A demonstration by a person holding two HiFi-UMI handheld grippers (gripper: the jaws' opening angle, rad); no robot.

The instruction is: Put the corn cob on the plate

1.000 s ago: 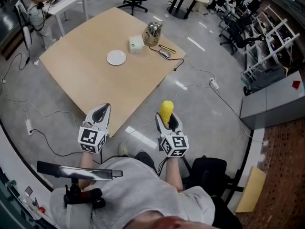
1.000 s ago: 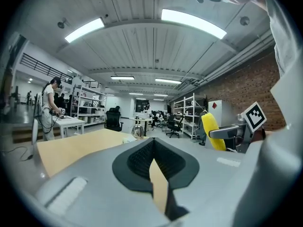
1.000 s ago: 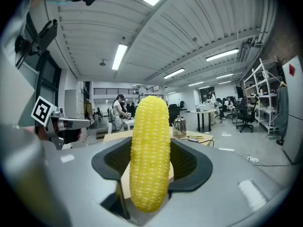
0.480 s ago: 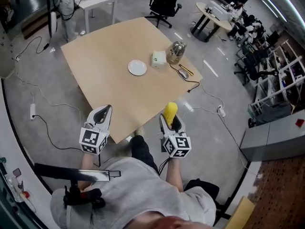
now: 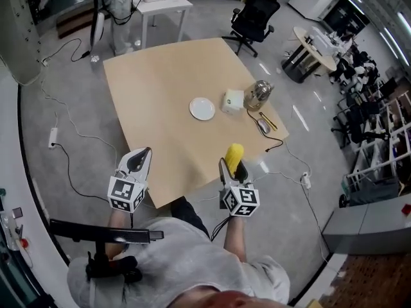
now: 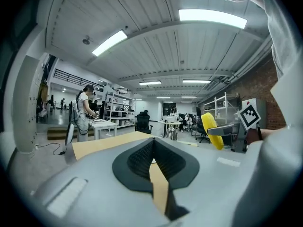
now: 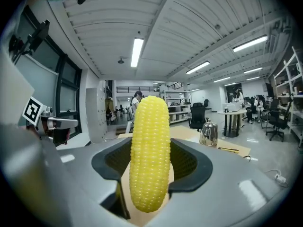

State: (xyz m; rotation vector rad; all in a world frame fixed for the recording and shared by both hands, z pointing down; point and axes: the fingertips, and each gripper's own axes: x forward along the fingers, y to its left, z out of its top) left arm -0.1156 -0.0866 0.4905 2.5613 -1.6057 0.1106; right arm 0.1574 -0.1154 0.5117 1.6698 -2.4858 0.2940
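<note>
Right tongs: the right tongs (image 7: 150,167) are clamped on a yellow corn cob (image 7: 150,148). It stands upright between the dark pads, and its rounded top rises well above the tips.
Left tongs: the left tongs (image 6: 152,151) are closed with nothing between them, held level with and beside the right pair.
Corn's place: in the grip of the right tongs, in the air about over the near edge of the pale wooden bench (image 5: 154,88). It touches no surface.
Plate: the small round white plate (image 5: 202,108) lies bare on the bench, ahead of the right tongs and a little to their left, well apart from them.
Further out: a white box (image 5: 234,100) sits just beside the plate, on the side away from the left tongs. A shiny metal kettle (image 5: 259,95) stands next to the box. A grey computer mouse (image 5: 264,126) lies straight ahead of the right tongs, nearer than the kettle.
Step in hand: I judge this to be the carry. The cob is secured but not yet brought over the plate.
Next move calls for: a long forward reach with the right tongs, veering slightly left to keep clear of the mouse and box. Then tip the cob from upright towards lying flat, lower it until it rests on the plate, and only then part the jaws. The cob is round, so it may roll if released high or off-centre.
</note>
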